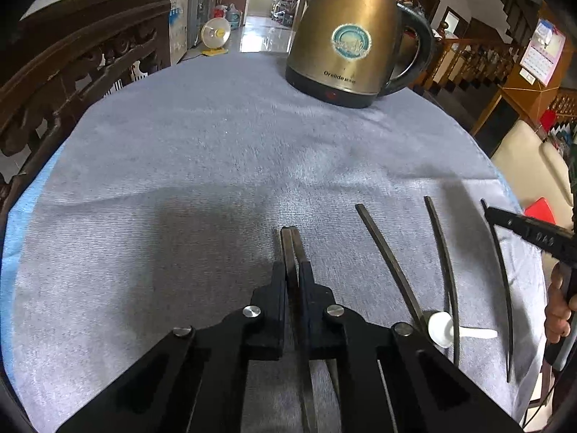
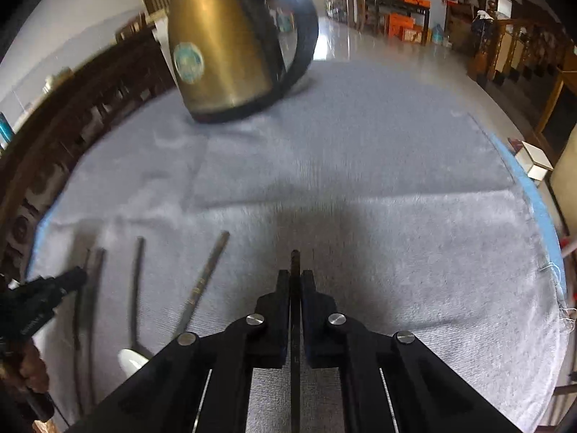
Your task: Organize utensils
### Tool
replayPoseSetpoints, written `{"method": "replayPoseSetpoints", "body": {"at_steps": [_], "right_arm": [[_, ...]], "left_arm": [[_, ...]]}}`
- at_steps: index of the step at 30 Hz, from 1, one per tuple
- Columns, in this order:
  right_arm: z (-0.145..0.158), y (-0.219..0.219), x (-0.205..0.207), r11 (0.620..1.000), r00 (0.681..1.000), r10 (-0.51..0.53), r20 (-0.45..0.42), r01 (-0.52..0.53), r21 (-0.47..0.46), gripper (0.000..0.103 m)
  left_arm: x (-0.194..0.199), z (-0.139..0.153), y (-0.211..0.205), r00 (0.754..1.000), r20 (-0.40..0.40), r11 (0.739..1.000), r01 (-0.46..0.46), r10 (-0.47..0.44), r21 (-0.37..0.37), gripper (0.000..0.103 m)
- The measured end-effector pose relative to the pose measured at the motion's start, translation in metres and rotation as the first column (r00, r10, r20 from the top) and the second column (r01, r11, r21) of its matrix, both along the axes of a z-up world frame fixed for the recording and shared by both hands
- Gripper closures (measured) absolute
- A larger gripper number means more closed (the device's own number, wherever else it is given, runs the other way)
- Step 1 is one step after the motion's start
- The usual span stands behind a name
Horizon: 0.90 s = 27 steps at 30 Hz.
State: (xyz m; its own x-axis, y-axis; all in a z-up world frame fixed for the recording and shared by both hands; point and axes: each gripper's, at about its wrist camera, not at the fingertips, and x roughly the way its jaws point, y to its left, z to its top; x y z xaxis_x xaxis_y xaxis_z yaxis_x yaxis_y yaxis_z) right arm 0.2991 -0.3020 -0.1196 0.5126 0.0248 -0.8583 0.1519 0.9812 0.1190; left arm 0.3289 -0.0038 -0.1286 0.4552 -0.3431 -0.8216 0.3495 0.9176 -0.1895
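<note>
My left gripper (image 1: 293, 265) is shut on a pair of dark chopsticks (image 1: 290, 243) whose ends poke out ahead of the fingers. To its right two loose dark chopsticks (image 1: 391, 267) (image 1: 445, 267) lie on the grey cloth, with a small white spoon (image 1: 450, 330) across their near ends. My right gripper (image 2: 295, 274) is shut on a single dark chopstick (image 2: 295, 261); from the left wrist view that chopstick (image 1: 503, 288) hangs below the gripper at the far right. In the right wrist view, the loose chopsticks (image 2: 203, 283) (image 2: 135, 288) lie at left.
A brass electric kettle (image 1: 346, 36) stands at the far side of the cloth-covered table (image 1: 180, 180). A carved wooden chair back (image 1: 72, 72) runs along the left edge. The table edge drops off at right near a cream seat (image 1: 523, 155).
</note>
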Motion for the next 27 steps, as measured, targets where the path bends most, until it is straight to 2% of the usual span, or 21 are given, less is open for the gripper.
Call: {"method": "replayPoseSetpoints", "body": {"at_steps": [8, 12, 19, 23, 27], "right_arm": [[0.038, -0.024, -0.038, 0.996, 0.990, -0.050, 0.133, 0.040, 0.076, 0.097], [0.055, -0.040, -0.060, 0.991, 0.977, -0.084, 0.194, 0.062, 0.119, 0.097], [0.089, -0.058, -0.118, 0.979, 0.941, -0.154, 0.301, 0.104, 0.176, 0.097], [0.108, -0.054, -0.149, 0.978, 0.915, -0.174, 0.365, 0.119, 0.169, 0.097], [0.129, -0.044, -0.181, 0.980, 0.881, -0.182, 0.437, 0.123, 0.159, 0.096]], "left_arm": [[-0.023, 0.035, 0.014, 0.998, 0.059, 0.998, -0.011, 0.015, -0.062, 0.097], [-0.054, 0.071, 0.019, 0.989, 0.148, 0.995, 0.003, 0.013, -0.104, 0.098], [-0.107, 0.110, 0.022, 0.967, 0.253, 0.987, 0.008, 0.032, -0.159, 0.098], [-0.134, 0.125, 0.031, 0.959, 0.275, 0.978, -0.009, 0.067, -0.208, 0.098], [-0.163, 0.139, 0.034, 0.941, 0.327, 0.974, -0.011, 0.087, -0.227, 0.098]]}}
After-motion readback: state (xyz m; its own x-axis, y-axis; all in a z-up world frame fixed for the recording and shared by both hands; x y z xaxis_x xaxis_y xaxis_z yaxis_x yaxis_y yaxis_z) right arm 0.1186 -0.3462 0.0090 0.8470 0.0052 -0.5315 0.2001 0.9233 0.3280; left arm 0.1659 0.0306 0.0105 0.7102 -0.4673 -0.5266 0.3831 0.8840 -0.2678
